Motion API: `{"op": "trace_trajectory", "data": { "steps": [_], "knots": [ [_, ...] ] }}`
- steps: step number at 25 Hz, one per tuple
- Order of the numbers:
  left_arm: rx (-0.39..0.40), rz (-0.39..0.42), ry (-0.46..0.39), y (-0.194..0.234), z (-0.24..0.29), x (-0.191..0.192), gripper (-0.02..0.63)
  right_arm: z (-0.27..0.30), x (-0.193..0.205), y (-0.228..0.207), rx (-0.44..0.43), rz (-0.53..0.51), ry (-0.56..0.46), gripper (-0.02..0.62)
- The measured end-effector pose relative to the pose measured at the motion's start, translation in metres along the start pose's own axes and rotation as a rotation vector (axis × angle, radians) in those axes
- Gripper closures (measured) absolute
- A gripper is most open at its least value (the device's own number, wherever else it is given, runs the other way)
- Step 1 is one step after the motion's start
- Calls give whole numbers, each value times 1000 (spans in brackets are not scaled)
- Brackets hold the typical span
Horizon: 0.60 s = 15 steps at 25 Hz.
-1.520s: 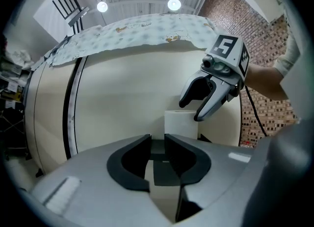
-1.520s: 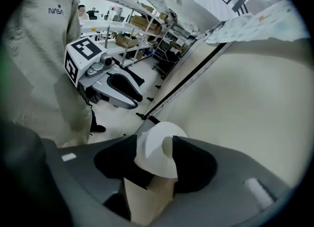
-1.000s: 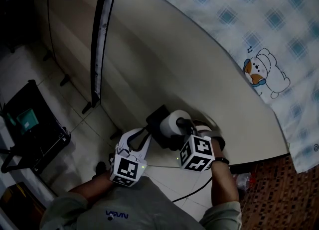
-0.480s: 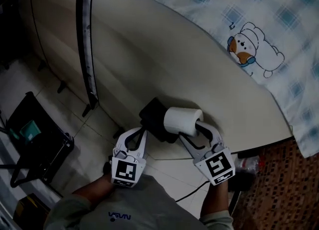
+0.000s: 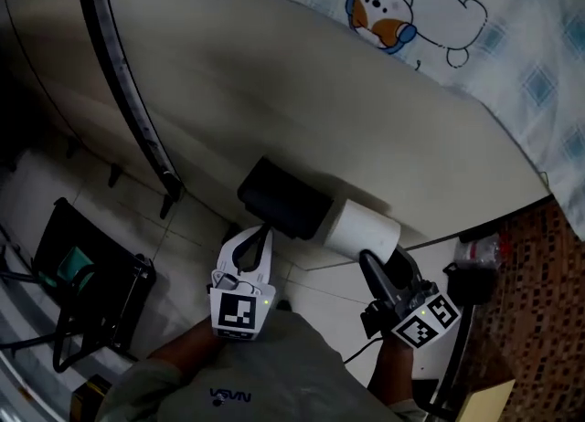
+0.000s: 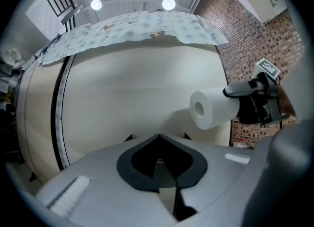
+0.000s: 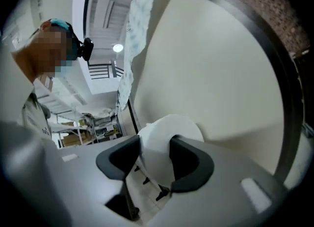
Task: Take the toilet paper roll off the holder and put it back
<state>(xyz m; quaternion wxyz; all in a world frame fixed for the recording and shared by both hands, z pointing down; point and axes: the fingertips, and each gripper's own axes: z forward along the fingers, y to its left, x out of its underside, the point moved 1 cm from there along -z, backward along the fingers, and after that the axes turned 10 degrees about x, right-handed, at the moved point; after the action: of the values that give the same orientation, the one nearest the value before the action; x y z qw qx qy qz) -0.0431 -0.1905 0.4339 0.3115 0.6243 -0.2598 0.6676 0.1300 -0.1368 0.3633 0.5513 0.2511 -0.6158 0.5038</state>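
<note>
The white toilet paper roll point(image 5: 362, 229) hangs in the air just right of the black holder point(image 5: 279, 199), which is fixed to the cream panel. My right gripper point(image 5: 377, 263) grips the roll from below, its jaws closing on it. In the right gripper view the roll point(image 7: 169, 131) sits pressed between the two dark pads point(image 7: 189, 164). My left gripper point(image 5: 261, 231) is shut, its tips at the holder's lower edge; whether they touch it I cannot tell. The left gripper view shows the roll point(image 6: 210, 108) at the right, with its hollow core facing me, and nothing between my left gripper point(image 6: 159, 158) jaws.
A curved cream panel point(image 5: 302, 110) with a dark vertical strip point(image 5: 128, 110) fills the background. A checked cloth point(image 5: 430, 9) with a cartoon dog drapes over its top. A black wire rack point(image 5: 87, 283) stands on the tiled floor at left. Brick-patterned surface point(image 5: 539, 274) lies at right.
The right gripper has carried the roll to the right, off the holder and clear of it. The left gripper has stayed by the holder. The head view has swung.
</note>
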Motion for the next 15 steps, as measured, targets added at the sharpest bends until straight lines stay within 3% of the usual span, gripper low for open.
{"op": "trace_trajectory", "data": {
  "steps": [9,15],
  "knots": [
    [7,13,27,-15,5,7,598,-22,46,-27,59,222,5,413],
    [1,25,53,-19,5,12,598,-23,55,-33,59,266,2,417]
  ]
}}
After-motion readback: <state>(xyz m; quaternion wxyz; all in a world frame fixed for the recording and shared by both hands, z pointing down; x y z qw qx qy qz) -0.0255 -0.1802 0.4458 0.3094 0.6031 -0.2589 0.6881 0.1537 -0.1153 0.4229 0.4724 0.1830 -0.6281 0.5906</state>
